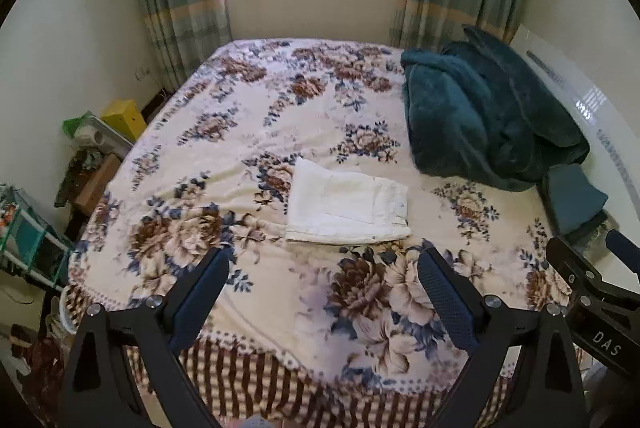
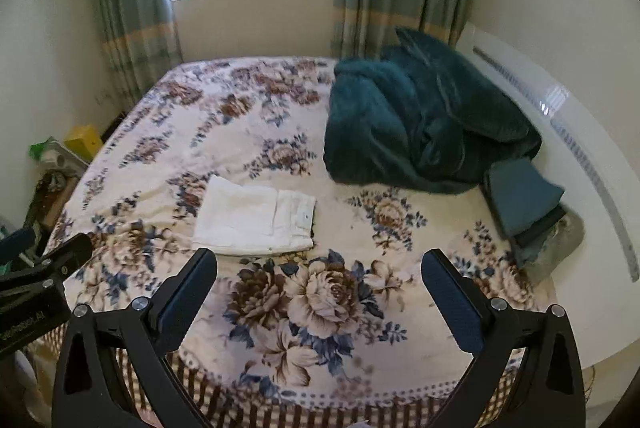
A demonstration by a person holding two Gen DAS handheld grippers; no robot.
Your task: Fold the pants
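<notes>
White pants (image 1: pixel 346 208) lie folded into a neat flat rectangle on the floral bedspread (image 1: pixel 256 132), near the middle of the bed; the right wrist view shows the same pants (image 2: pixel 252 218). My left gripper (image 1: pixel 324 268) hovers open above the bed's near edge, short of the pants, with nothing between its fingers. My right gripper (image 2: pixel 320 268) is also open and empty, pulled back over the near edge, with the pants ahead and to its left. Each gripper's body shows at the side of the other's view.
A rumpled teal blanket (image 1: pixel 480 112) is piled at the bed's far right, with folded dark cloths (image 2: pixel 528 204) beside it by the white headboard (image 2: pixel 580 156). Left of the bed stand a yellow box (image 1: pixel 124 116), clutter and a shelf. Curtains and a window lie beyond.
</notes>
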